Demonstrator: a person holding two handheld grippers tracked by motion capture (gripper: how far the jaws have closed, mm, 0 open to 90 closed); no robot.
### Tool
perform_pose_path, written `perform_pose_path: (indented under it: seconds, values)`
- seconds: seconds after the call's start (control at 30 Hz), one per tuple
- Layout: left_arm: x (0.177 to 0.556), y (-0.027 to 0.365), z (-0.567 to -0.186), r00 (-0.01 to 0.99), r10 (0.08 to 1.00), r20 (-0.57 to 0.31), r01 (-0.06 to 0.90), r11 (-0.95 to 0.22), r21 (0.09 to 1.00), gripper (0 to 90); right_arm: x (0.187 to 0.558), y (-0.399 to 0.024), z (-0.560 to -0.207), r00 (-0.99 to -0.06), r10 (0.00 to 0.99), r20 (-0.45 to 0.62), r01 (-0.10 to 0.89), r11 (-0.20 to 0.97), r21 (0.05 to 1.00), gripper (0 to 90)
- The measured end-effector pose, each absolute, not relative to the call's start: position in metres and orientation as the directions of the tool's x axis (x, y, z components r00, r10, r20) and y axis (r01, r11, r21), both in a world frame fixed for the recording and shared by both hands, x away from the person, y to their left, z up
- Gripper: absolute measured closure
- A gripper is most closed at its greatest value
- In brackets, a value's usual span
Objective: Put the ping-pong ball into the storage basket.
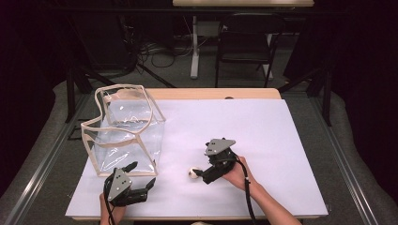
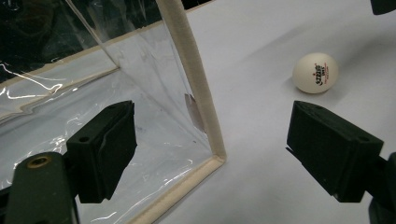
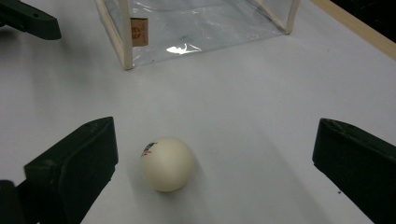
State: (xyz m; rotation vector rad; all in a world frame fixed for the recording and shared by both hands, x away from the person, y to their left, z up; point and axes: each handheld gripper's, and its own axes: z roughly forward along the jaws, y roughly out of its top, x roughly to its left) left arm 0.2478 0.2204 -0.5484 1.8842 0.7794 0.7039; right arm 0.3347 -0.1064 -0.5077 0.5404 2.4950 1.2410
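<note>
**Ball between the right jaws, bag beside the left**

Nearest my high view, close to the worktop's front edge at its left corner, sits the left gripper (image 1: 140, 180), jaws apart and holding nothing. Its own view shows those jaws straddling the near lower corner of the clear bag (image 2: 140, 88), one jaw in front of the plastic wall, the other over bare white worktop (image 1: 263, 136).

One container: that clear plastic bag (image 1: 124, 131) with cream piping, standing open-topped at the worktop's left edge. I see nothing inside it.

One ball: a white ping-pong ball (image 1: 193, 173) with a small printed logo, resting on the worktop toward the front edge, right of the bag and apart from it.

Two grippers. The right gripper (image 1: 201, 174) has its jaws wide apart with the ball (image 3: 167, 163) lying between them, nearer one jaw, not touching either.
</note>
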Motion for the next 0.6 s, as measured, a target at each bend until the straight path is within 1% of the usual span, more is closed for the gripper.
perform_pose_path:
  seconds: [0.6]
  values:
    - [0.247,0.221,-0.548,0.634,0.759,0.146,0.212,-0.353,0.911,16.0,0.333,-0.091,-0.524,-0.899,0.432,-0.077,0.209,0.575,0.791,0.0]
